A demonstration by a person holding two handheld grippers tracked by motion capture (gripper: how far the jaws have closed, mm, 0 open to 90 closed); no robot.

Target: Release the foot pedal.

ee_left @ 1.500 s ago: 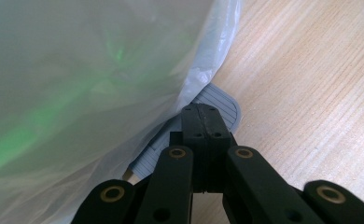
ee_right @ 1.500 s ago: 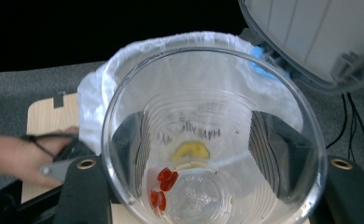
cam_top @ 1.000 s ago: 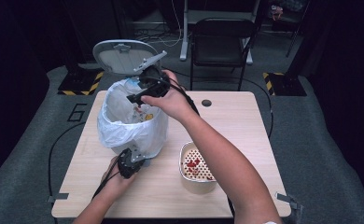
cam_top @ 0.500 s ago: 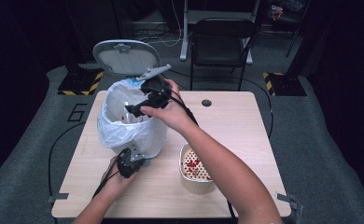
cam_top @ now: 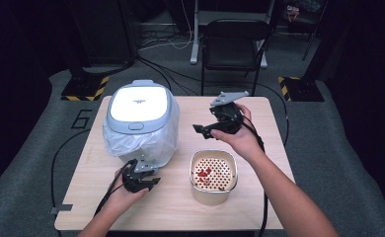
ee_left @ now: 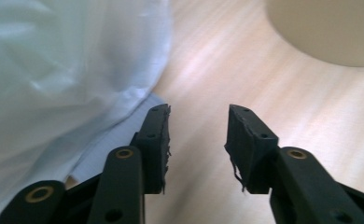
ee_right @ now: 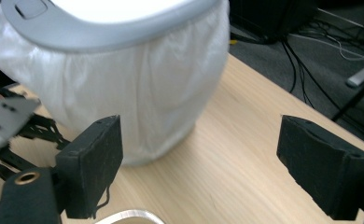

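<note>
Bin with a grey hinged lid is standing at the rear left of the counter, its lid lying down flat, and a thin white liner bag is ballooning out beneath the rim. Beige basket with a perforated floor is sitting at front centre, a few red scraps lying inside it.

Left hand-held gripper is resting low on the counter just beside the foot of the liner; in the left gripper view its jaws are standing apart with nothing between them, having just been opening, and the liner is lying close to the left jaw. Right hand-held gripper is hovering above the counter between bin and basket; in the right gripper view its jaws are spread wide and empty, having just been closing a little from their widest.

Handling, as a judgement: the liner is looking filmy, soft and slippery, so a pinch on a gathered fold near the rim is likely to be holding better than a grab at the smooth bulge. The lid is appearing rigid and light; its front edge, by the latch tab, is offering the obvious purchase. The basket is seeming stiff and light, best taken by its rim.

Writing: a small mark at the lid's centre is too small to read; a large "6" is showing on the floor at left.
</note>
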